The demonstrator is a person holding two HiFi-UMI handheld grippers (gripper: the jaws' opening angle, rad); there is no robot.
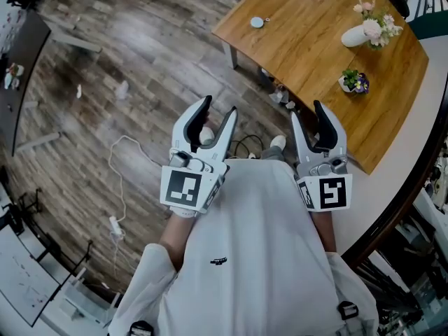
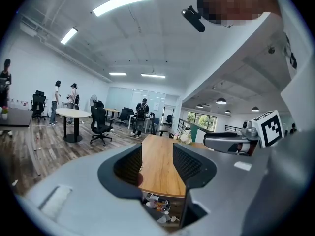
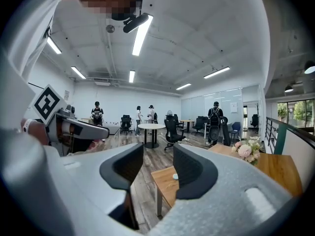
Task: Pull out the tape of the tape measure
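We are holding the left gripper (image 1: pixel 219 108) and the right gripper (image 1: pixel 306 112) side by side near the wooden table (image 1: pixel 308 54), both with jaws apart and empty.

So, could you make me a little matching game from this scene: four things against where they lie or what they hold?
Things:
1. white vase
2. small pot
3. round white disc
4. white cable

Descriptions:
A. lies on the wood floor
B. holds purple flowers
C. sits alone near a corner of the table
D. holds pink flowers

Pairs: 1-D, 2-B, 3-C, 4-A
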